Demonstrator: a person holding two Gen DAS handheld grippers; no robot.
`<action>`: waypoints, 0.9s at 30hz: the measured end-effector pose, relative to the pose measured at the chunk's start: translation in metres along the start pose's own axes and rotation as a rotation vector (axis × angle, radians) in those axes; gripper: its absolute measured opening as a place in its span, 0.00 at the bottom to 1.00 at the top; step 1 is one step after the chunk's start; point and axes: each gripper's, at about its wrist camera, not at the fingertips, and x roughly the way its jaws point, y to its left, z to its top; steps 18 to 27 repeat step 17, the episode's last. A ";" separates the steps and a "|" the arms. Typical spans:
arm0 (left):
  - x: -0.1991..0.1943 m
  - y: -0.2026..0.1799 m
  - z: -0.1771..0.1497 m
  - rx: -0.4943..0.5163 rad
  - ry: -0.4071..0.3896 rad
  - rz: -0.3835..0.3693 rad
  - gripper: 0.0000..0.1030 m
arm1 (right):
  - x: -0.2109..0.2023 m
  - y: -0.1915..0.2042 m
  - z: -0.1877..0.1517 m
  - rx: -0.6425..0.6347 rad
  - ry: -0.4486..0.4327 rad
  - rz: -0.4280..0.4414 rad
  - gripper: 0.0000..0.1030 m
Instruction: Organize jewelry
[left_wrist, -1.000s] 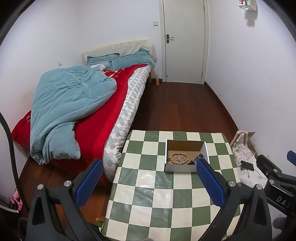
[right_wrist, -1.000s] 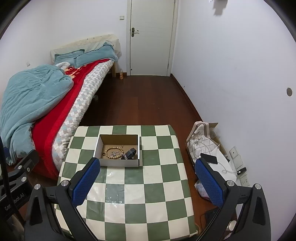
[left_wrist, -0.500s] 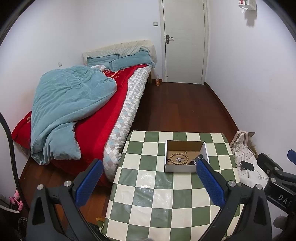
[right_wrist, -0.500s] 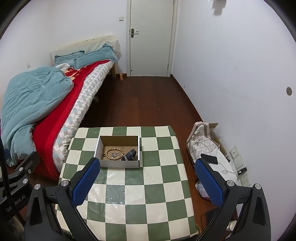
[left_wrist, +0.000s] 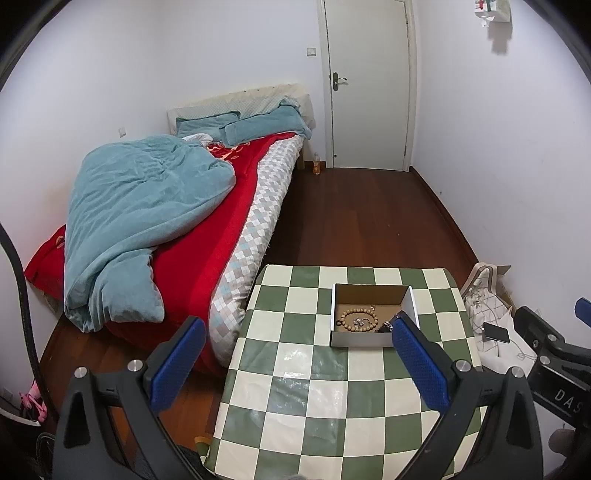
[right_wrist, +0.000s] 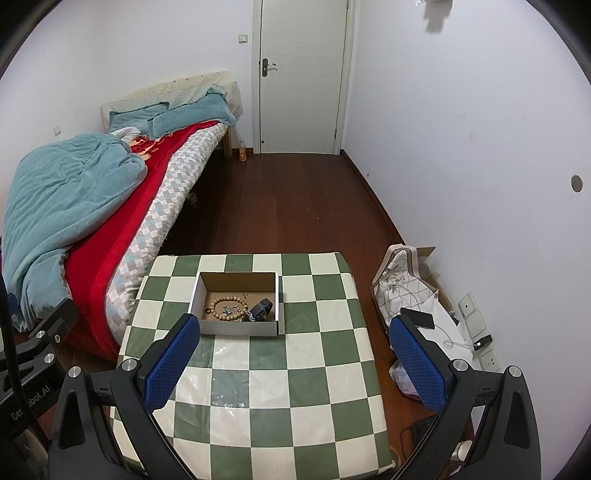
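A checkered tabletop (right_wrist: 258, 369) beside a bed (right_wrist: 110, 221) is carrying a box (right_wrist: 236, 328) of beads (right_wrist: 227, 308), both claws (left_wrist: 295, 354) (right_wrist: 291, 354) hovering released above.

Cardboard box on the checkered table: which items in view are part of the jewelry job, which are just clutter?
Job items:
cardboard box
wooden bead bracelet, in the box
dark item, in the box beside the bracelet
left gripper and right gripper, both open and empty

Just lying about:
phone on the white bag
bottle by the door
teal blanket on the bed
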 end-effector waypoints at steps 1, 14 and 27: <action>0.000 0.001 0.001 -0.002 -0.001 0.000 1.00 | 0.000 0.000 0.000 0.000 0.000 0.001 1.00; -0.001 0.001 0.001 -0.005 0.000 0.002 1.00 | -0.005 -0.002 0.004 0.002 -0.007 0.005 1.00; -0.002 0.001 0.001 -0.004 -0.003 -0.002 1.00 | -0.004 -0.002 0.004 0.001 -0.006 0.005 1.00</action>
